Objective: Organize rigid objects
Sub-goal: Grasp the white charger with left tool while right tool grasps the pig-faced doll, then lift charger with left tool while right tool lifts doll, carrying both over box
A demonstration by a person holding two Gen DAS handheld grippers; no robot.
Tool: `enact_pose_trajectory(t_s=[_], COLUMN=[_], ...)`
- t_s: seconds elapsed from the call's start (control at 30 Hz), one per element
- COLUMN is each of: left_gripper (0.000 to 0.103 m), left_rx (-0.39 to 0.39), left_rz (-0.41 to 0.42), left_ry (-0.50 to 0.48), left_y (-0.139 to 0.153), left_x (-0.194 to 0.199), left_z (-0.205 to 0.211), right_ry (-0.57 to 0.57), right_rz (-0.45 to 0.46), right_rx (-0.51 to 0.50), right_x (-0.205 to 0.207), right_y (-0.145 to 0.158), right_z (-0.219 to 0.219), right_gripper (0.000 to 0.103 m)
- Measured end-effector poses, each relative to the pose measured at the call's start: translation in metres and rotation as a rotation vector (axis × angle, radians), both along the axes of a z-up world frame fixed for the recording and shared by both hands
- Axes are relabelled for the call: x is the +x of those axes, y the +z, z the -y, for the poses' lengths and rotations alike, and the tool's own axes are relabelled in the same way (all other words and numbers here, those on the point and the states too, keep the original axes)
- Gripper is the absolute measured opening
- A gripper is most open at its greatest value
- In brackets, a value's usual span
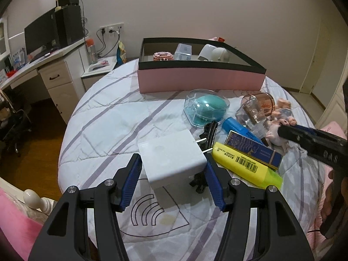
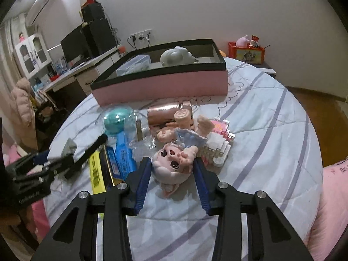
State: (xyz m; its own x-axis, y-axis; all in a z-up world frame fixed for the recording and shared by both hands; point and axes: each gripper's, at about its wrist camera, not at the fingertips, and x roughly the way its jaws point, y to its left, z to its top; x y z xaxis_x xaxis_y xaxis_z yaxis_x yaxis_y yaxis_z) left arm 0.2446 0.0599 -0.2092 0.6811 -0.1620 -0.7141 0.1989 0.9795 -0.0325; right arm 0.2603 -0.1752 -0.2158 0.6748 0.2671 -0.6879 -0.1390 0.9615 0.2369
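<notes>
My left gripper [image 1: 173,170] is shut on a white cube-shaped plug [image 1: 171,156] and holds it just above the quilt; its metal prongs point right. In the right wrist view my right gripper [image 2: 171,169] has both blue pads against the head of a pink doll [image 2: 171,163], which lies on its back on the bed. In the left wrist view one of the right gripper's fingers [image 1: 304,137] shows at the doll [image 1: 276,134]. The pink box with a black rim [image 1: 202,80] [image 2: 161,87] stands at the far side and holds a brick model, a clear case and white figures.
Between the grippers lie a yellow highlighter [image 1: 245,165], a blue and gold box [image 1: 254,150], a blue marker [image 1: 239,129], a black clip [image 1: 208,134], a teal item in a clear case [image 1: 204,108] and a tipped glass jar [image 1: 254,111]. A pink-white brick model [image 2: 219,143] sits beside the doll.
</notes>
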Motion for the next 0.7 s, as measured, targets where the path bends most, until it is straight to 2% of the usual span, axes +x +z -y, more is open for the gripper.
enact_pose_trajectory(t_s=[0.13, 0.4, 0.53, 0.7], left_gripper=[0.059, 0.059, 0.059, 0.059], left_rx=[-0.009, -0.016, -0.022, -0.040], left_rz=[-0.002, -0.007, -0.004, 0.021], left_ry=[-0.004, -0.010, -0.007, -0.006], left_y=[0.001, -0.001, 0.001, 0.008], left_x=[0.001, 0.007, 0.009, 0.005], left_z=[0.002, 0.007, 0.009, 0.008], right_ry=[-0.030, -0.037, -0.029, -0.009], right_rz=[-0.004, -0.017, -0.030, -0.008], right_rx=[0.004, -0.157, -0.158, -0.124], right_x=[0.015, 0.036, 0.043, 0.031], right_y=[0.000, -0.008, -0.011, -0.008], right_z=[-0.004, -0.021, -0.020, -0.013], right_gripper=[0.044, 0.045, 0.044, 0.044])
